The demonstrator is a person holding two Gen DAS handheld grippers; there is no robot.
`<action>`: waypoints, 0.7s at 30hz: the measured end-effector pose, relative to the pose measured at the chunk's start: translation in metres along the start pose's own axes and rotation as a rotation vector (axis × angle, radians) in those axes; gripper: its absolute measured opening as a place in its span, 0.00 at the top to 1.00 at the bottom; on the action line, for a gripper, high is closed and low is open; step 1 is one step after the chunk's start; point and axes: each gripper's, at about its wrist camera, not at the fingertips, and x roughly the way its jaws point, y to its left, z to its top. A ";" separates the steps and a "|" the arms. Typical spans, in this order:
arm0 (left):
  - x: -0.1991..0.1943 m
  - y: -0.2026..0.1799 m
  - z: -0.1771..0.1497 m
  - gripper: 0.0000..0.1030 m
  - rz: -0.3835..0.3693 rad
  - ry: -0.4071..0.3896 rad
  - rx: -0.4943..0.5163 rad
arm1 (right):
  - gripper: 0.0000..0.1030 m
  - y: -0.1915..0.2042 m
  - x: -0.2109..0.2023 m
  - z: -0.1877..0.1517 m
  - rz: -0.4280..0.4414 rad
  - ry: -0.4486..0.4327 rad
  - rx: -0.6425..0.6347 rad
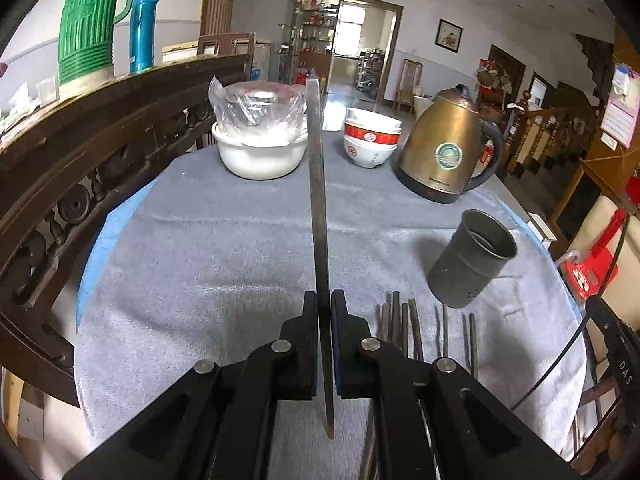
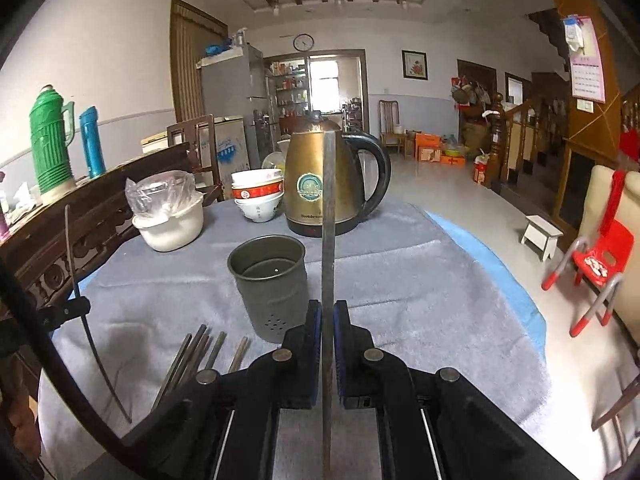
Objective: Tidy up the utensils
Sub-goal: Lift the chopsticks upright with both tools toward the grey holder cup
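My left gripper (image 1: 324,300) is shut on a dark chopstick (image 1: 318,200) that points up and away over the grey cloth. My right gripper (image 2: 327,308) is shut on another dark chopstick (image 2: 329,220) held the same way. A grey metal utensil cup (image 1: 472,258) stands empty on the cloth, to the right of the left gripper; in the right wrist view the cup (image 2: 272,284) is just left of the right gripper. Several loose chopsticks (image 1: 404,324) lie on the cloth in front of the cup, also seen in the right wrist view (image 2: 200,352).
A brass kettle (image 1: 448,148), stacked bowls (image 1: 372,136) and a white bowl with a bagged glass dish (image 1: 260,136) stand at the table's far side. A carved wooden rail (image 1: 80,152) runs along the left. The table edge (image 2: 500,280) drops off right.
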 end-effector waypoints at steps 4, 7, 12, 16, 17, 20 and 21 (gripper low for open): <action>-0.008 0.006 -0.004 0.94 -0.011 0.002 -0.012 | 0.94 -0.008 -0.020 -0.005 0.008 -0.003 0.014; -0.011 0.011 -0.008 0.94 -0.013 0.009 -0.017 | 0.93 -0.015 -0.028 -0.008 0.015 0.001 0.029; -0.016 0.018 -0.010 0.94 -0.008 0.002 -0.031 | 0.93 -0.024 -0.036 -0.011 0.018 0.008 0.047; -0.023 0.020 -0.012 0.94 -0.002 -0.013 -0.024 | 0.93 -0.023 -0.039 -0.012 0.023 0.009 0.042; -0.024 0.020 -0.012 0.94 -0.001 -0.016 -0.027 | 0.93 -0.022 -0.040 -0.013 0.023 0.006 0.037; -0.028 0.022 -0.011 0.94 -0.010 -0.027 -0.039 | 0.93 -0.022 -0.041 -0.013 0.028 0.008 0.050; -0.029 0.023 -0.009 0.94 -0.015 -0.033 -0.045 | 0.93 -0.022 -0.040 -0.013 0.026 0.007 0.051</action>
